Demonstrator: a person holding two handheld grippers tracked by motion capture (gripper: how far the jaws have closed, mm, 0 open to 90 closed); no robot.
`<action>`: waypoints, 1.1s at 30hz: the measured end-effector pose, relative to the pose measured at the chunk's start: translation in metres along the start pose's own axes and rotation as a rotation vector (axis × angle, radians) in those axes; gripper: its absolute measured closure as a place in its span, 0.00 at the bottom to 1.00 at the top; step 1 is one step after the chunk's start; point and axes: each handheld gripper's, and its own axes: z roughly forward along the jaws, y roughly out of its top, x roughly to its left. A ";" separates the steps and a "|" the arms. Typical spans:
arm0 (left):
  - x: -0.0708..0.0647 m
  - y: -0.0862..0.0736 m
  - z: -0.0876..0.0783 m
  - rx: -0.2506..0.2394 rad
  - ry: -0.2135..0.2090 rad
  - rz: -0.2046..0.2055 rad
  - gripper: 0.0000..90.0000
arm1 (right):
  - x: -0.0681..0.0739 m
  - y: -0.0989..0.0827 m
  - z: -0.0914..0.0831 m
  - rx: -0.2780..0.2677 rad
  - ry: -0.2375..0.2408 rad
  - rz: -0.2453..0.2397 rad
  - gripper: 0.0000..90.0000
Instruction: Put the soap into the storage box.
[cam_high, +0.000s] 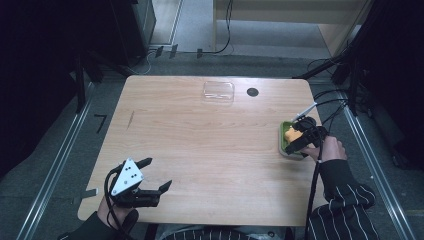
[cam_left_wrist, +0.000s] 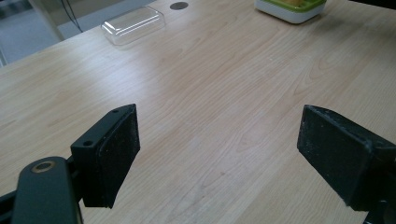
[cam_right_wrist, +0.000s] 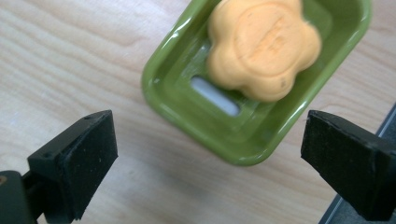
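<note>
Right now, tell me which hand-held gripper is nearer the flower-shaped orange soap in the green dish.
Right. The right hand-held gripper hangs open just over the flower-shaped orange soap in its green dish. The left hand-held gripper sits open at the table's opposite near corner.

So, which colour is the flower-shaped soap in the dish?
The soap is orange, lying in a green dish; the right gripper view shows it best.

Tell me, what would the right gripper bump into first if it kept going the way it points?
Probably the green plastic soap dish holding the orange flower-shaped soap; the right gripper is open just before the dish's near rim, though depth is hard to judge.
</note>
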 end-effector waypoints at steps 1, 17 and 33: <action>0.000 0.000 0.000 0.005 0.000 0.004 0.15 | 0.003 -0.003 0.000 0.011 0.004 -0.015 0.05; 0.000 0.000 0.000 0.006 0.000 0.002 0.15 | 0.042 -0.022 0.006 0.083 0.028 -0.114 0.04; 0.000 0.000 0.001 0.007 -0.002 0.003 0.15 | 0.078 -0.047 0.011 0.096 0.040 -0.200 0.04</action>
